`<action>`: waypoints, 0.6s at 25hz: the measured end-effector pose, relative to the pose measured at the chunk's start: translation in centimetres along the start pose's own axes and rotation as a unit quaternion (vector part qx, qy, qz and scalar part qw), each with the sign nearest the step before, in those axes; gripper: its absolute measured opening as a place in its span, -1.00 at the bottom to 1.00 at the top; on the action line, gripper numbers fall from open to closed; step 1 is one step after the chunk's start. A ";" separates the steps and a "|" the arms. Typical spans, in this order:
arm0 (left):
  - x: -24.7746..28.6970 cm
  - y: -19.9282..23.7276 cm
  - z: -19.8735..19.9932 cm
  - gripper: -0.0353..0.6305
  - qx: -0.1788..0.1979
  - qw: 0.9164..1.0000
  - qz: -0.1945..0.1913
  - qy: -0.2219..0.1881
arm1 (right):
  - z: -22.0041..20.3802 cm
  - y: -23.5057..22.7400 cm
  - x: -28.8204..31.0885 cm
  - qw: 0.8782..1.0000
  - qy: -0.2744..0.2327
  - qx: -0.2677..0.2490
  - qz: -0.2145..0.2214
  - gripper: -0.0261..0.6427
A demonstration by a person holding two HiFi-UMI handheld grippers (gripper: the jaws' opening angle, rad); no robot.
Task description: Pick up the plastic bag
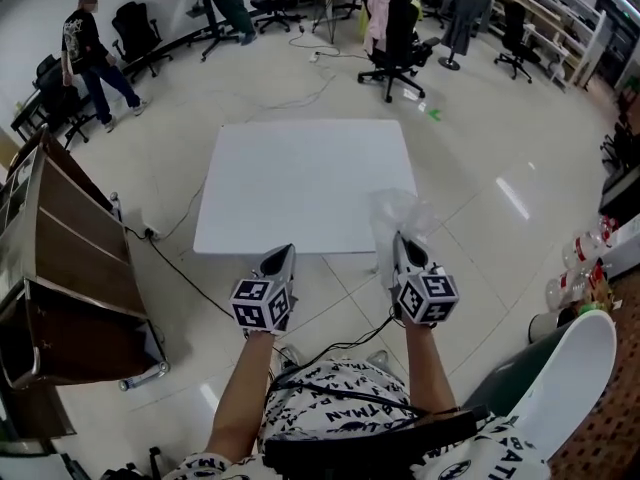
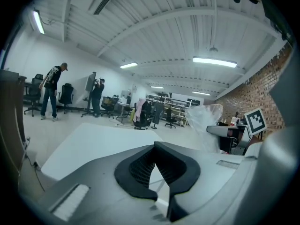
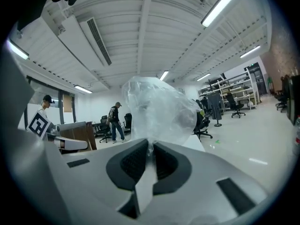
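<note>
The plastic bag (image 3: pixel 157 109) billows up and forward from my right claw (image 3: pixel 150 148), whose jaws are pinched tight on its lower end. It hangs off the table (image 1: pixel 300 183), by the near right corner. My left claw (image 2: pixel 154 146) hangs to its left, apart, closed on nothing.

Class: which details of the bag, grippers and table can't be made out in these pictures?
Plastic bag contents: crinkled film clouds them, right gripper view; too small in head view.
Bag's pinched end: hidden between the right gripper's pads.
Table legs: hidden under its top, head view.
</note>
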State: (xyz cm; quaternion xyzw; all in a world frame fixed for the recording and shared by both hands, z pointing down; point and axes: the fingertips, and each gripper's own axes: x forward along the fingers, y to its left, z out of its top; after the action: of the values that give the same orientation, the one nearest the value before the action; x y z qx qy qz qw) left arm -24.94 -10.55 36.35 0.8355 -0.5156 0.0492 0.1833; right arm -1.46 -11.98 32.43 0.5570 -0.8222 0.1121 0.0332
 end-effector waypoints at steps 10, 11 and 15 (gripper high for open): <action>-0.7 1.2 0.1 -0.89 0.000 1.000 -0.001 0.001 | 0.1 2.9 0.4 1.000 0.022 -0.012 0.004 -0.88; -0.7 1.2 0.2 -0.89 0.001 1.000 -0.003 0.000 | 0.1 2.9 0.5 1.000 0.021 -0.013 0.004 -0.88; -0.5 1.2 0.0 -0.88 -0.002 1.000 -0.014 0.001 | 0.1 3.4 0.6 0.999 0.028 -0.016 0.003 -0.88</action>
State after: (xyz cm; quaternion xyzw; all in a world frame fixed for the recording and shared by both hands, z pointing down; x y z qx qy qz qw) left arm -26.21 -10.65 36.50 0.8424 -0.5033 0.0464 0.1867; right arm -4.78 -11.37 31.93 0.5509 -0.8241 0.1143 0.0647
